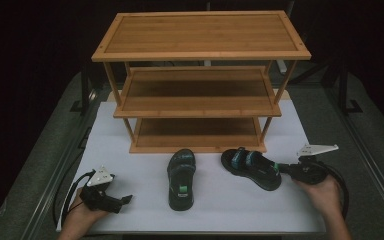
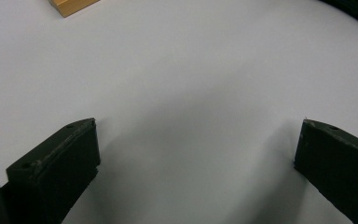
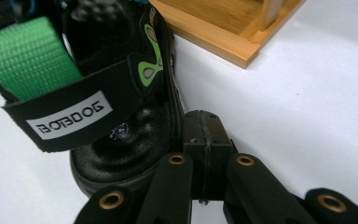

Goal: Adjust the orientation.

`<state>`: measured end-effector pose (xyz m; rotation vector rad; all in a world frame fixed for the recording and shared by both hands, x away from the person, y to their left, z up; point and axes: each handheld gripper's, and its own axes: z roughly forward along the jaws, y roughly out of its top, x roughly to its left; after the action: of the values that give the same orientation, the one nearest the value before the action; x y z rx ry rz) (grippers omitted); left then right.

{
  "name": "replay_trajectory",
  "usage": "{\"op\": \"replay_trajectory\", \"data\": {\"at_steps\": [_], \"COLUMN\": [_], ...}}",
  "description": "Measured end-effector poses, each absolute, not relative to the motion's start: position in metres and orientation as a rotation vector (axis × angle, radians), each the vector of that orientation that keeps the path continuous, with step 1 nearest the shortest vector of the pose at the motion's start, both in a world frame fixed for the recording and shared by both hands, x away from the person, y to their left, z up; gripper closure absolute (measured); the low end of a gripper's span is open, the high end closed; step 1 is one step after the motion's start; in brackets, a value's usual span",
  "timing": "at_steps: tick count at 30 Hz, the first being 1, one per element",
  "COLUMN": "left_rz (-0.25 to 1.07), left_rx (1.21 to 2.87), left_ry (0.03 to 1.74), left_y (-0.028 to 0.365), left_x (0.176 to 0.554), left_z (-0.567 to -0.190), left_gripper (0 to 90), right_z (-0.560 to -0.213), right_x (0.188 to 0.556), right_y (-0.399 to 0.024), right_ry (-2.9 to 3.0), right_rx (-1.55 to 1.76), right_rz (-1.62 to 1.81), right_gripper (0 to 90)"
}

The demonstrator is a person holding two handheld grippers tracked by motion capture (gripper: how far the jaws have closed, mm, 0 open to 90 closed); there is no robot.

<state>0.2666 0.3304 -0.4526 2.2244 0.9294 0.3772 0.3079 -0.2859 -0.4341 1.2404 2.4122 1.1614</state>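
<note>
The left claw [image 2: 193,172] gapes over the white mat [image 2: 191,79] (wooden corner [image 2: 70,5] beyond).

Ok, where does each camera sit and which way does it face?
High view: above the person's side, facing forward and down on table, rack, left sandal, right sandal; left hand, left tool, right hand, right tool show.
Left gripper view: on left tool, facing bare table between open jaws.
Right gripper view: on right tool, shut jaws beside right sandal's end.
Shared: both gripper views catch the rack.
</note>
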Motion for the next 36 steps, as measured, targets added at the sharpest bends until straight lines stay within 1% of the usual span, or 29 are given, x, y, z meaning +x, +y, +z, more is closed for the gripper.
{"op": "replay_trajectory", "data": {"at_steps": [6,19,28,36], "left_rz": [0.377,0.378,0.378,0.377], "left_rx": [2.225,2.225,2.224,2.224], "left_ry": [0.929,0.93,0.93,0.93], "left_y": [0.331,0.33,0.33,0.33], "left_x": [0.267,0.267,0.267,0.267], "left_z": [-0.453,-0.453,-0.453,-0.453], "left_gripper": [0.0,0.0,0.0,0.0], "right_z": [-0.436,-0.435,-0.435,-0.434], "right_x": [0.301,0.282,0.267,0.261], "right_y": [-0.288,-0.28,-0.262,-0.245], "right_ry": [2.428,2.48,2.564,2.622], "right_rx": [1.253,1.204,1.119,1.048], "right_rz": [1.179,1.181,1.209,1.22], "right_gripper": [89.6,89.7,89.6,89.6]}}
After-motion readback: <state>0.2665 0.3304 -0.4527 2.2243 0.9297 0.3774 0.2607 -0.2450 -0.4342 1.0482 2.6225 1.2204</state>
